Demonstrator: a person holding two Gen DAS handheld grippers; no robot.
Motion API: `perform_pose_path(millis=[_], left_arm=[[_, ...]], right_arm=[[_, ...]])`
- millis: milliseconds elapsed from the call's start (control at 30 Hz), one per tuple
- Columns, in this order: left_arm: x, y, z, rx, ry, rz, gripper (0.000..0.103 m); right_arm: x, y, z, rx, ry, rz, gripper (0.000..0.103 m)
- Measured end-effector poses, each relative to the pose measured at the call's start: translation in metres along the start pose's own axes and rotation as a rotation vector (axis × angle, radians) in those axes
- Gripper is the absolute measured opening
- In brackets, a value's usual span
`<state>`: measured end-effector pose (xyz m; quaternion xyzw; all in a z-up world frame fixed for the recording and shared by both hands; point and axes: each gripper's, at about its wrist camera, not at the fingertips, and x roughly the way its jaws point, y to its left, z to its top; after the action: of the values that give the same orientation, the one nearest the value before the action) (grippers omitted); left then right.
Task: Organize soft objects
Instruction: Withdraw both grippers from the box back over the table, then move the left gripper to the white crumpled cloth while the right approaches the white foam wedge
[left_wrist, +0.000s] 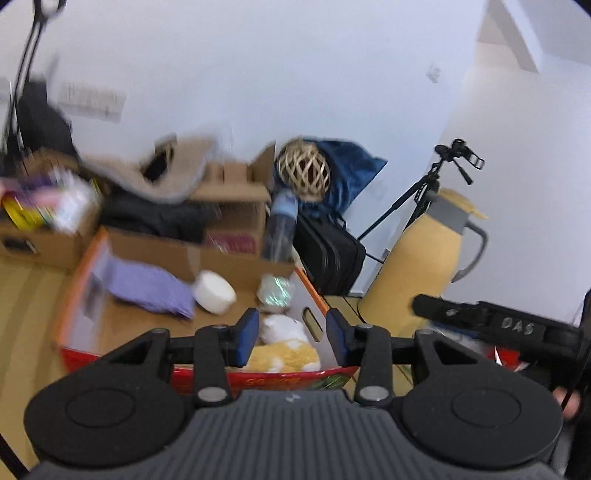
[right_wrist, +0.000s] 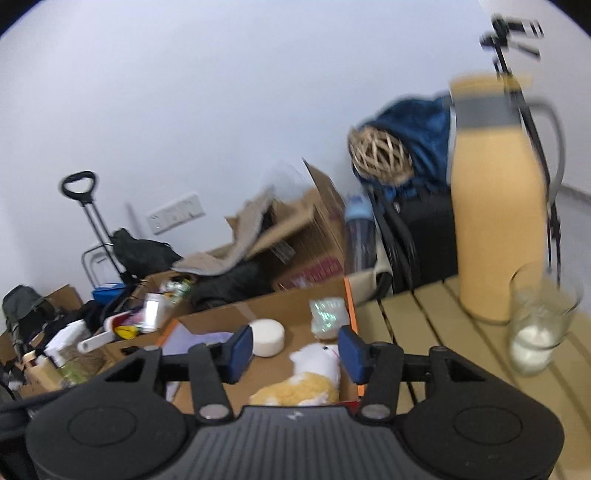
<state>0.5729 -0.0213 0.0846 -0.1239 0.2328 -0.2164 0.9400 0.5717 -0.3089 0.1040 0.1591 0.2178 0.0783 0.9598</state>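
Both grippers hang above the cardboard box (left_wrist: 177, 254), jaws spread and gripping nothing: left gripper (left_wrist: 291, 338); right gripper (right_wrist: 295, 352). The step in hand appears to be the pause after a deposit, or the approach to a fresh pick; which one cannot be told. The box holds the plush toy (right_wrist: 306, 380) at its near corner; a purple cloth (left_wrist: 147, 288); a white round pad (left_wrist: 214, 291); a clear packet (left_wrist: 277, 291). Any next pick calls for descent over the plush and a light squeeze.
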Motion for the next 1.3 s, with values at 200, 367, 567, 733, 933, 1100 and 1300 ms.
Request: perform_pose_path(millis=[200,367,567,733,933,1100,1300], left_arm=[[-0.103,-0.013,-0.005,0.146,-0.063,0.138,0.072],[-0.174,-0.017,-0.029,0.185,-0.093,0.209,0.084],[-0.285,-0.039,-0.110,0.311,-0.304,0.292,0.103],[-0.338,-0.050,-0.167,0.319,-0.346,0.357,0.103],[-0.337,-0.053,-0.193,0.299,-0.274,0.392,0.103],[-0.317,-0.048,-0.194,0.281,-0.267,0.382,0.103],[-0.271,-0.031,-0.195,0.234,-0.179,0.365,0.103]], right_arm=[[-0.095,0.027,-0.002,-0.137,-0.062,0.012,0.068],[-0.161,0.047,-0.023,-0.210,-0.088,0.038,0.077],[-0.239,0.068,-0.092,-0.316,-0.181,0.047,0.089],[-0.271,0.077,-0.154,-0.368,-0.151,0.037,0.090],[-0.287,0.074,-0.200,-0.293,-0.124,0.072,0.090],[-0.280,0.074,-0.207,-0.292,-0.108,0.051,0.091],[-0.248,0.066,-0.208,-0.240,-0.069,0.043,0.091]])
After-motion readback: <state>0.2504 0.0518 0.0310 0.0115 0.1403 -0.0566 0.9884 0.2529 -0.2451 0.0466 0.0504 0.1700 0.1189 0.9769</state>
